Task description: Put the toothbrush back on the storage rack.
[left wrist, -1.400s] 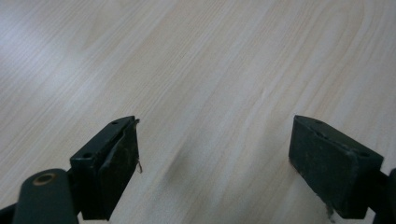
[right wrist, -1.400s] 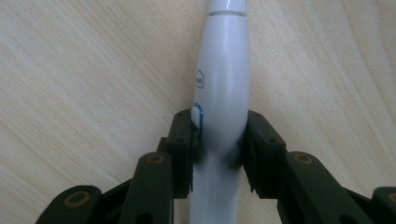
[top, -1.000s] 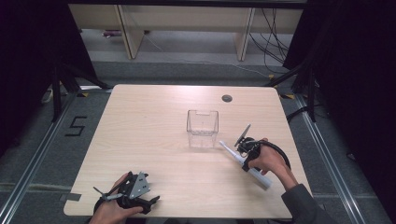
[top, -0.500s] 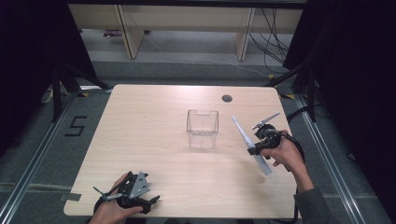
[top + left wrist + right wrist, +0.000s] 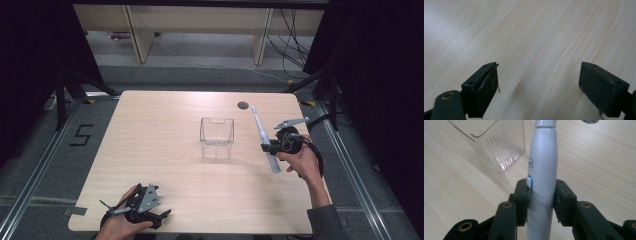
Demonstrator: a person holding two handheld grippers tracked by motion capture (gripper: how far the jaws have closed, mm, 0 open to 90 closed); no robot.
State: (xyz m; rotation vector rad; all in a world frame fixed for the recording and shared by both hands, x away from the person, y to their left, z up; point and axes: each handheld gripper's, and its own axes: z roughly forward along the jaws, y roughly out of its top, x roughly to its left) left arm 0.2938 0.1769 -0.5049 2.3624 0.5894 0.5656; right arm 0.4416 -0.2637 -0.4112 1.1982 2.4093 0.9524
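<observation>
- high view: the right gripper (image 5: pixel 266 146) is held above the right side of the wooden table (image 5: pixel 165 130), its jaws clamped on a white electric toothbrush (image 5: pixel 264 138). the toothbrush slants, its thin brush end pointing toward the far edge, its thick end toward the person. a clear plastic box (image 5: pixel 217 137) stands upright near the table's middle, just left of the toothbrush and apart from it. the left gripper (image 5: pixel 117 210) rests at the near left edge, well apart from the box.
- left gripper view: the left gripper (image 5: pixel 539 82) has its jaws standing wide apart, with nothing between them but bare table (image 5: pixel 536 32).
- right gripper view: the right gripper (image 5: pixel 541 200) has both pads pressed on the toothbrush (image 5: pixel 543 170) handle, at the level of its blue-rimmed button. the clear box (image 5: pixel 499 145) lies beyond, at upper left.
</observation>
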